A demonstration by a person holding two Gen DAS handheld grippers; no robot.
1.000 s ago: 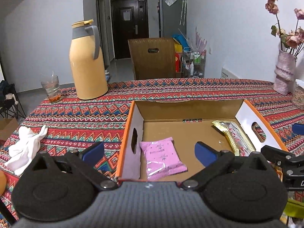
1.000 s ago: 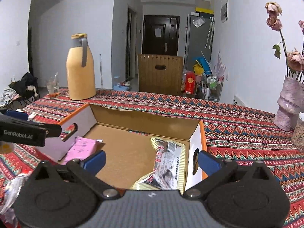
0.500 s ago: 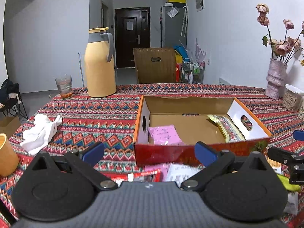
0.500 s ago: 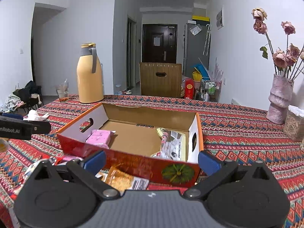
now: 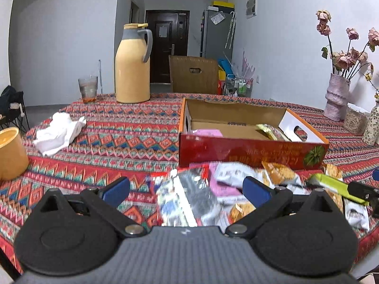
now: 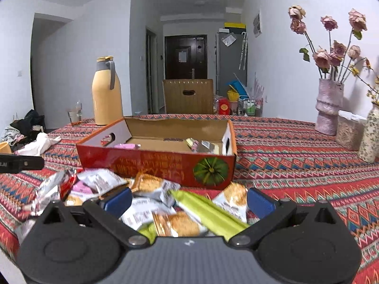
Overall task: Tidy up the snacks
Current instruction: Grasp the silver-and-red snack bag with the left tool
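A: Start at the jaws. What are they doing?

B: Both sets stand wide apart and hold nothing. The left gripper (image 5: 186,189) hovers over a silvery wrapper (image 5: 189,198) at the near edge of the tabletop (image 5: 123,137); the right gripper (image 6: 189,200) hangs over a green stick pack (image 6: 208,210) and biscuit packets (image 6: 180,224).

A: And what has changed?

B: A second ago both cameras looked straight down into the box (image 5: 248,151), with its floor filling the view. Now they have pulled back toward the near edge, and the box's red front wall faces them, with the loose snack pile (image 6: 146,194) between it and the jaws.

A: So something was dropped off?

B: I judge so. A pink packet (image 5: 207,132) lies by the left wall of the box and a gold-edged packet (image 5: 272,131) by the right wall, and neither gripper carries anything.

A: What does that mean for the task?

B: Only two snacks are in the box; most remain outside, heaped just in front of it. The next pick probably starts here, each gripper taking whatever lies under it. The wrappers overlap, so a pinch could catch two at once.

A: Anything in the way?

B: No. The thermos (image 5: 132,66), glass (image 5: 88,88) and white cloth (image 5: 59,132) sit well apart toward the far left of the tabletop.
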